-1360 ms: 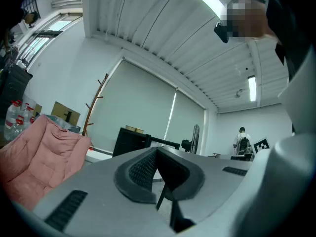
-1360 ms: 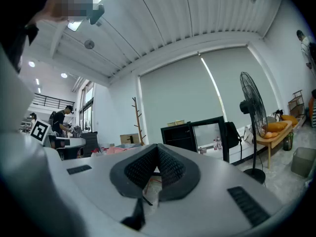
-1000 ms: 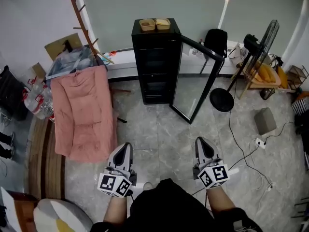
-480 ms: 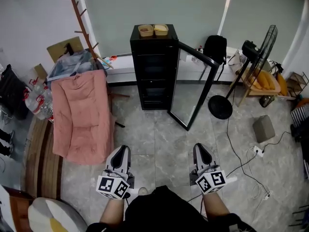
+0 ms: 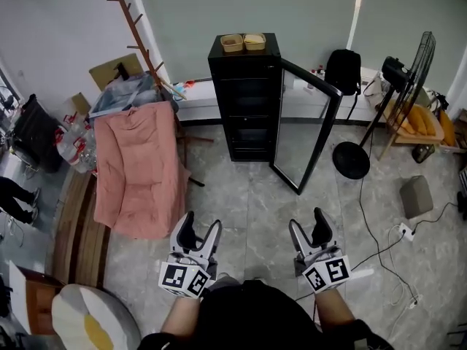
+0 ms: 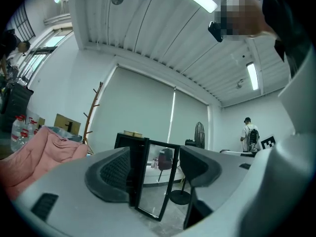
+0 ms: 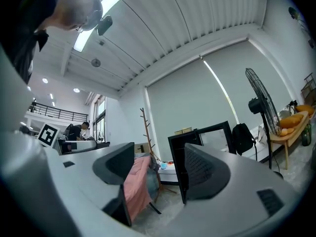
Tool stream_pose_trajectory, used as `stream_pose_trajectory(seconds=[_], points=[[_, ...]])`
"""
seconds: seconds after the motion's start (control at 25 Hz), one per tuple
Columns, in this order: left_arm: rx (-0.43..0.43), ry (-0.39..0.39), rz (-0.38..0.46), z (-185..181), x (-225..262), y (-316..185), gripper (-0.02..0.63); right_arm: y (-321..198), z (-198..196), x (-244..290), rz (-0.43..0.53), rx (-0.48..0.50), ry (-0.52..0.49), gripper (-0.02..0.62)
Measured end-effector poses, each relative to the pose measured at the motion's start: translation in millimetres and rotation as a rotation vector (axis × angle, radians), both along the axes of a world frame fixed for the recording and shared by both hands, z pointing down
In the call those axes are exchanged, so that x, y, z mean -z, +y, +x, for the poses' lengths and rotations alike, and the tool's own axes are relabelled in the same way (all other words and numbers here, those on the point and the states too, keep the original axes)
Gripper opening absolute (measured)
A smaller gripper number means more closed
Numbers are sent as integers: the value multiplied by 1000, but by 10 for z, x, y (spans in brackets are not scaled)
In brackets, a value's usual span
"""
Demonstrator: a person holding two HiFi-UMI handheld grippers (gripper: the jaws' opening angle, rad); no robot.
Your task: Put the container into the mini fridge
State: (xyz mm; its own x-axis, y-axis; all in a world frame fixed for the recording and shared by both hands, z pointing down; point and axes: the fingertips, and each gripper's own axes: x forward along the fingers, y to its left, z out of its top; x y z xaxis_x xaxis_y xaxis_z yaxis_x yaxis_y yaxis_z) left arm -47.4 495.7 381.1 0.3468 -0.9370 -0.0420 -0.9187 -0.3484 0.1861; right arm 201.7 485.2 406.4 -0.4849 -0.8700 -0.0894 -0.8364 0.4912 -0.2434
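Obs.: the small tan open-topped rectangular container [image 5: 232, 43] sits on the roof of the tall black mini fridge [image 5: 248, 100]. It is just beside a second tan container of the same kind [image 5: 255, 41], and the task does not say which one is meant. Neither is inside the fridge yet. The fridge's glass-panelled door [image 5: 306, 133] stands swung open to the right, so the shelves are reachable. The interior is too dark to pick out a free shelf.

Handling (judgement): the walls are shallow and the footprint is small, so it is probably light and stiff. The material is not legible from here, and neither are any contents. Assume something loose inside and carry it level. Best hold is a pinch over the rim on an outer side wall, one jaw inside and one outside. Work away from the neighbour so it is not nudged off the roof.

Tools: left gripper [image 5: 201, 226] and right gripper [image 5: 306, 223] are held low in front of the person, pointing toward the fridge and well apart from it. The jaws of both have just been opening and now stand wide. Nothing is between them; only the far room shows through each gap.

Surroundings: a pink quilt [image 5: 139, 170] is draped left of the fridge, with a wooden coat stand [image 5: 139, 29] behind it. A black backpack [image 5: 343, 68] and a black pedestal fan [image 5: 423, 60] are to the right.
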Motion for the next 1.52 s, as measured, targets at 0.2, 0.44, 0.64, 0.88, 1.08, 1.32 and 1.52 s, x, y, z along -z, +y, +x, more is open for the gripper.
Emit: stream_pose_trajectory(seconds=[0.2,0.44,0.64,0.88,1.08,1.32,1.52], points=[[24,0,-41,-28,-93,-58,319,-66,-10,-6,-6,9,0,313],[14,-14,-12,-44,-60,-334,319,-333,-43,14,-7,1,-28,311],[0,9,-7,-186,-116,-667,319,-597,-136,29,8,-28,-6,311],[6,37,4,-502,-66,-1202,322,-1163,-336,113,5,-84,-5,311],[10,43,23,-810,-14,-1595,321,-1565,-563,167,-7,-116,-27,311],[-11,53,25,-1149,-21,-1954,322,-1960,-834,182,-9,-138,-27,311],[-29,59,27,-1338,-11,-2222,322,-2181,-998,171,-23,-161,-30,310]])
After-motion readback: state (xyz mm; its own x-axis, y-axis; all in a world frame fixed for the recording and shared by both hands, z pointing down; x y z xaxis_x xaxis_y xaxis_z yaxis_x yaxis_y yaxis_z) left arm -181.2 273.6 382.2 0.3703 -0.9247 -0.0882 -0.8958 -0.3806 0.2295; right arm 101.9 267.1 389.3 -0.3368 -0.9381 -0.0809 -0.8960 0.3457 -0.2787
